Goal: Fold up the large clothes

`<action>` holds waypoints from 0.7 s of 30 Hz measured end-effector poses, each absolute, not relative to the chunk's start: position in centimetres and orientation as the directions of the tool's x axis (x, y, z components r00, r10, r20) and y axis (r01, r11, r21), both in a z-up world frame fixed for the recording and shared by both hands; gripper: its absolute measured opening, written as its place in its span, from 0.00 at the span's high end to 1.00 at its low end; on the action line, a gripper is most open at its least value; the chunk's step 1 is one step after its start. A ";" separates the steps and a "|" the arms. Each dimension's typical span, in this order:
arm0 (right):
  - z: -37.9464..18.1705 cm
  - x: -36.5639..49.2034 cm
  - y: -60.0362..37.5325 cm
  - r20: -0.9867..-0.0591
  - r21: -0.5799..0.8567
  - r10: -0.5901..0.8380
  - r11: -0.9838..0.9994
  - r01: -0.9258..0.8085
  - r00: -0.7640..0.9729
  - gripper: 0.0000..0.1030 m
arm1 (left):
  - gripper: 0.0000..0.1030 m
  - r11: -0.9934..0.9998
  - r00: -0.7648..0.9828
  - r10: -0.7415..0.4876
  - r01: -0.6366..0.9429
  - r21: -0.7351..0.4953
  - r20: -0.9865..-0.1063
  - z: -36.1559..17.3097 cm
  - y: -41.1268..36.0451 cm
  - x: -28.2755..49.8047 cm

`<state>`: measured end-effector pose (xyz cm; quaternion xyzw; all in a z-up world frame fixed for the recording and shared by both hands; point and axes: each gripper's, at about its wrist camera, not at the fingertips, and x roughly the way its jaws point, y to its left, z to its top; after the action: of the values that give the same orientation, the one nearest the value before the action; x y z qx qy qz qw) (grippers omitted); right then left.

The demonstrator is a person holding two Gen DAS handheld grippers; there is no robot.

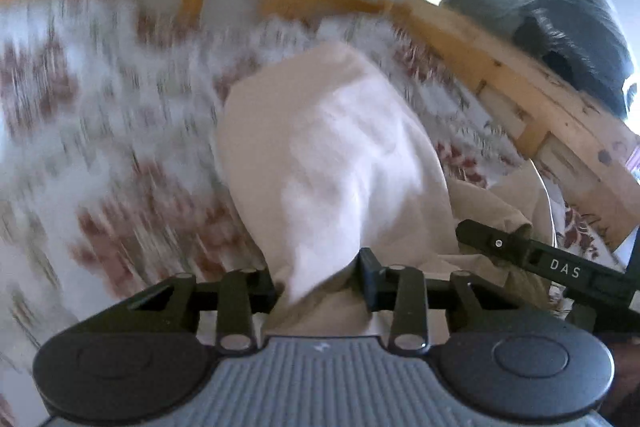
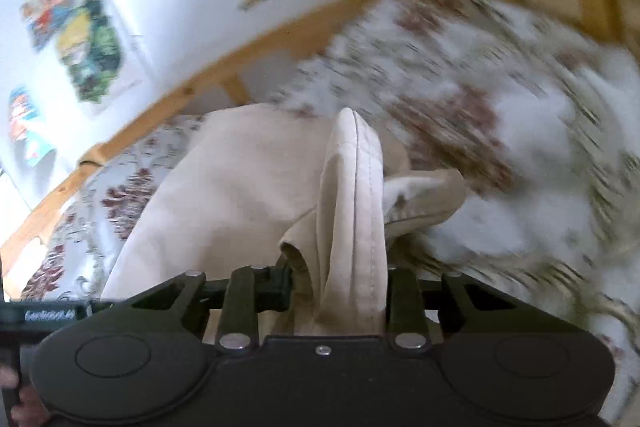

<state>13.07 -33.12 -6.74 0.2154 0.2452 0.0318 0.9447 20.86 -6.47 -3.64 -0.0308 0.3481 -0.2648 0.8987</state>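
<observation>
Left wrist: left tongs [image 1: 320, 287] clamped on a bunch of cream garment [image 1: 332, 155], lifted off the floral bed [image 1: 100, 147]; right tongs [image 1: 496, 239] pinch the cloth toward the bed's right rail.

Right wrist: right tongs [image 2: 338, 287] grip a seamed fold; garment [image 2: 224, 179] trails toward the bed's left rail.

Progress: both ends gripped, garment crumpled, apparently no fold made yet.
</observation>
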 end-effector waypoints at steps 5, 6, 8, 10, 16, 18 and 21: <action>-5.9 17.4 -29.4 -0.379 0.456 0.128 0.888 0.064 0.916 0.69 | 0.49 0.897 0.644 -0.427 0.389 -0.209 -0.635 -2.8 -3.3 25.0; -6.6 18.8 -28.9 -0.392 0.466 0.124 0.881 0.080 0.912 0.68 | 0.44 0.913 0.628 -0.390 0.359 -0.193 -0.673 -3.9 -2.8 26.3; -8.7 21.4 -28.0 -0.459 0.462 0.113 0.877 0.129 0.881 0.55 | 0.35 0.943 0.574 -0.311 0.283 -0.173 -0.757 -6.6 -1.9 28.6; -10.4 22.7 -27.4 -0.528 0.417 0.088 0.893 0.167 0.845 0.33 | 0.26 0.944 0.574 -0.331 0.201 -0.263 -0.749 -7.9 0.1 28.6; -8.0 18.1 -28.8 -0.506 0.382 0.094 0.916 0.125 0.857 0.12 | 0.06 0.953 0.703 -0.289 0.148 -0.264 -0.650 -5.3 1.9 21.6; -6.5 15.6 -28.4 -0.496 0.361 0.089 0.926 0.112 0.864 0.08 | 0.01 0.969 0.745 -0.247 0.173 -0.178 -0.619 -3.8 1.7 17.9; -3.9 11.3 -27.2 -0.470 0.328 0.078 0.940 0.092 0.879 0.01 | 0.01 0.978 0.806 -0.203 0.195 -0.074 -0.556 -1.4 0.8 13.0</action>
<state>11.32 -27.23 -3.94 0.1731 0.2458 -0.0035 0.9537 12.96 0.78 -1.39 -0.0064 0.2934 -0.1046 0.9502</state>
